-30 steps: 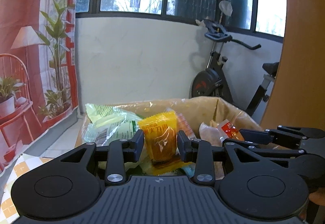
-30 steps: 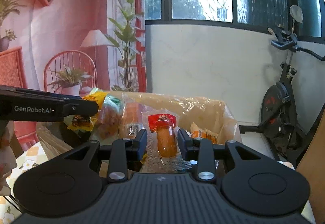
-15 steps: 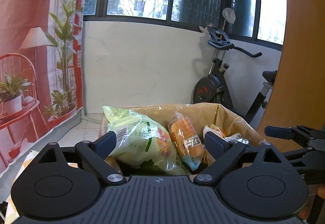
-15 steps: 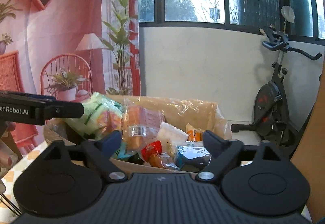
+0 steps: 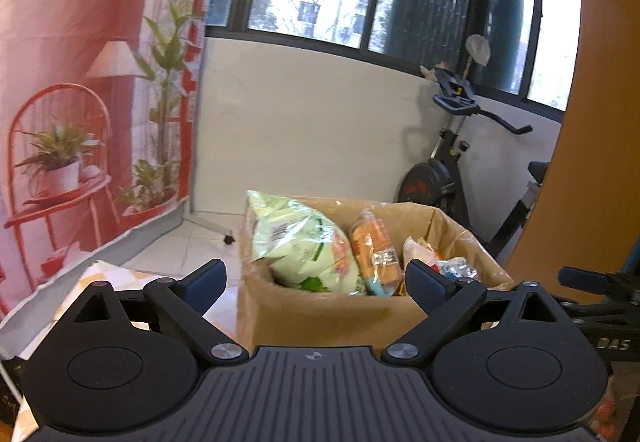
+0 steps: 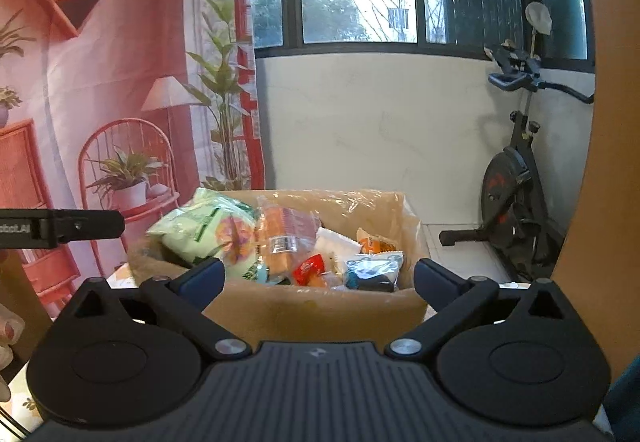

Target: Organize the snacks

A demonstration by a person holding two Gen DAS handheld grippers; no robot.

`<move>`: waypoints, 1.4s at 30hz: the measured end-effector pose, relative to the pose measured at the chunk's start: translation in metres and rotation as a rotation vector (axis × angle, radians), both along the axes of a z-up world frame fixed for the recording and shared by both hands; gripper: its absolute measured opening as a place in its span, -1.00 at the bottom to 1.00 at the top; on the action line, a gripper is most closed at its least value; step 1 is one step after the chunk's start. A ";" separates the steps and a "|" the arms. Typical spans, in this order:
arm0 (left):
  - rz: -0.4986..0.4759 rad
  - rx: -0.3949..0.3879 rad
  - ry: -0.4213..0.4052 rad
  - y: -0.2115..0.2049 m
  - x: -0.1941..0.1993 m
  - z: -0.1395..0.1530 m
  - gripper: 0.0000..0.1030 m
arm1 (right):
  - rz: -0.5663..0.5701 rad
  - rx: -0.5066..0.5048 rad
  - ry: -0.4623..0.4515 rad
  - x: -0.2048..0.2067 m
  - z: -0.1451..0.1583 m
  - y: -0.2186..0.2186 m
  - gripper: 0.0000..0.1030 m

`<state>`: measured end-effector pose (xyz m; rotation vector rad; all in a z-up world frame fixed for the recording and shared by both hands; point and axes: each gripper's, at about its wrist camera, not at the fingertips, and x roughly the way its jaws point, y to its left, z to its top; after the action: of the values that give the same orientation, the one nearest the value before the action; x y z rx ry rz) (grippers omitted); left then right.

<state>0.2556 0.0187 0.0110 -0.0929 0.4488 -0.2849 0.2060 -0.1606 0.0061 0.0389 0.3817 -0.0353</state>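
A cardboard box (image 5: 332, 318) lined with clear plastic holds several snack packs. A large pale green bag (image 5: 304, 246) leans at its left, with an orange snack pack (image 5: 374, 248) beside it. In the right wrist view the box (image 6: 320, 310) also shows the green bag (image 6: 208, 230), a red-labelled pack (image 6: 310, 268) and a blue and white pack (image 6: 372, 270). My left gripper (image 5: 316, 280) is open and empty in front of the box. My right gripper (image 6: 318, 278) is open and empty, also just short of the box.
An exercise bike (image 6: 516, 185) stands on the tiled floor at the right. A red printed backdrop (image 6: 100, 101) hangs at the left. A table with a patterned cloth (image 5: 116, 276) lies under the box. An orange panel (image 5: 592, 121) rises at the right edge.
Both grippers opened and let go of their snacks: the left dropped a yellow pack, the right a red-topped pack, into the box. Both then drew back from the box.
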 end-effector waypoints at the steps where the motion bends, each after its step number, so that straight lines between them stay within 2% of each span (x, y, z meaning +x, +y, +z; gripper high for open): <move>1: 0.010 0.002 -0.007 0.002 -0.005 0.001 0.89 | 0.002 0.005 -0.004 -0.007 0.000 0.002 1.00; 8: 0.037 0.010 -0.038 0.017 -0.041 0.010 0.89 | -0.014 -0.013 -0.030 -0.046 0.012 0.021 1.00; 13: 0.045 0.040 -0.071 0.022 -0.069 0.016 0.89 | 0.002 0.020 -0.057 -0.077 0.019 0.029 1.00; 21: 0.071 0.052 -0.070 0.031 -0.098 0.018 0.89 | -0.016 0.042 -0.049 -0.115 0.019 0.041 1.00; 25: 0.086 0.074 -0.073 0.033 -0.103 0.020 0.89 | -0.031 0.045 -0.037 -0.124 0.018 0.043 1.00; 30: 0.079 0.065 -0.065 0.034 -0.105 0.022 0.89 | -0.048 0.045 -0.022 -0.131 0.016 0.044 1.00; 34: 0.093 0.089 -0.081 0.033 -0.107 0.023 0.89 | -0.060 0.051 -0.032 -0.134 0.018 0.043 1.00; 42: 0.081 0.085 -0.078 0.034 -0.109 0.023 0.89 | -0.069 0.050 -0.044 -0.136 0.022 0.040 1.00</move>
<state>0.1462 0.0528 0.0338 -0.0167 0.3780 -0.1892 0.0697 -0.1205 0.0281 0.1025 0.3370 -0.0928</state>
